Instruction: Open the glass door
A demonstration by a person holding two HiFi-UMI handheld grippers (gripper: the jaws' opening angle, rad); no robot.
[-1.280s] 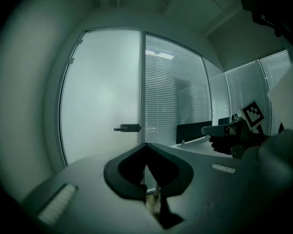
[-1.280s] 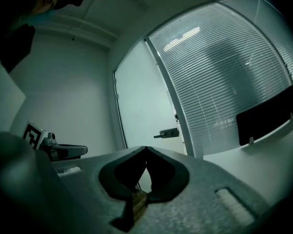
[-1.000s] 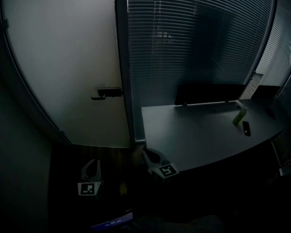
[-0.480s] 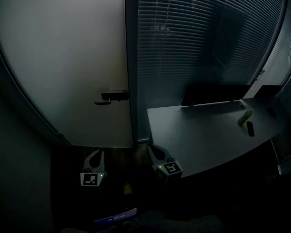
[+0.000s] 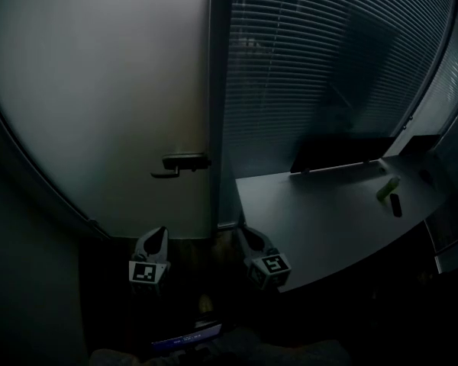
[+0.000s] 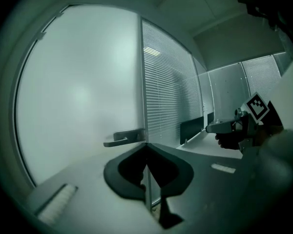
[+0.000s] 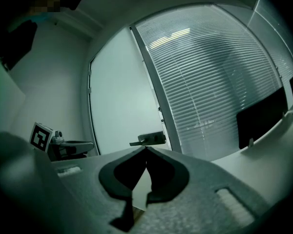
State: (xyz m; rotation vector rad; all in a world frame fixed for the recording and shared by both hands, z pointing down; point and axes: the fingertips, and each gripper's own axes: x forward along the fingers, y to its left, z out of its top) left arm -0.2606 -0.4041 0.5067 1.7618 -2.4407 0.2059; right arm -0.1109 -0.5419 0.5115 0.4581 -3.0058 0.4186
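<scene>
My left claw [image 5: 157, 235] and right claw [image 5: 243, 233] are both pinched shut on nothing, low in front of the glass door [image 5: 99, 105]. Its handle [image 5: 185, 162] sits at the door's right edge, above both claws with open room between. The desk [image 5: 328, 204] corner, right of the door, crowds my right claw.

From the head view's centre, the glass door [image 5: 99, 113] stands at ten o'clock and its handle [image 5: 185, 163] at nine. The blinds [image 5: 328, 75] stand at one and the desk [image 5: 328, 219] at four. The left gripper [image 5: 159, 233] is at seven and the right gripper [image 5: 244, 233] at six.
</scene>
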